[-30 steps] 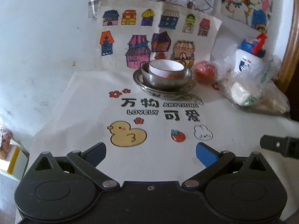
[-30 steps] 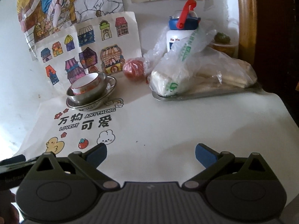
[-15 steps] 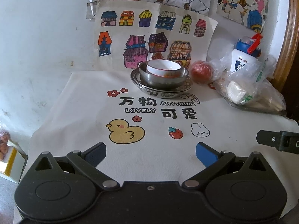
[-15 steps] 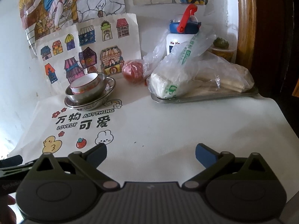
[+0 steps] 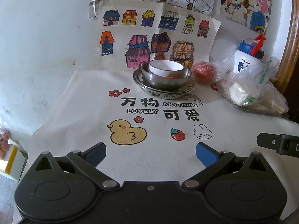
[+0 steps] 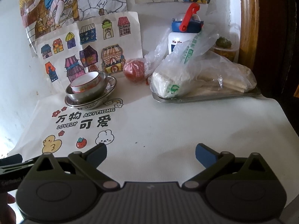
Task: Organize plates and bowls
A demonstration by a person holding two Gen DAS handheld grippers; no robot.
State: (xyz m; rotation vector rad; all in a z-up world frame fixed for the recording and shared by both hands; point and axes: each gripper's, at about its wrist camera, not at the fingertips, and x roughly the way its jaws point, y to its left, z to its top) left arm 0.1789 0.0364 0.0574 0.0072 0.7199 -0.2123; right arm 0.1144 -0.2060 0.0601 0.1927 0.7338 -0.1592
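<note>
your left gripper [image 5: 151, 151] hangs over the printed tablecloth [image 5: 89, 100] with its blue-tipped fingers [image 5: 205, 155] spread wide and nothing between them. ahead of you, near the wall, a white bowl [image 5: 166, 67] sits nested in a steel bowl [image 5: 164, 79], which sits on a steel plate [image 5: 164, 91]. just right of the stack is a red fruit in plastic [image 5: 203, 72], then a white bottle with a blue cap [image 5: 247, 59] behind bagged food [image 5: 243, 93]. part of your right gripper [image 5: 278, 144] shows at the right edge.

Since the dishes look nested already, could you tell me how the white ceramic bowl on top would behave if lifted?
The white ceramic bowl sits loose inside the steel bowl, so it probably lifts free alone. Its glazed rim looks slippery for the fingers. Being ceramic, it would likely chip if dropped.
</note>
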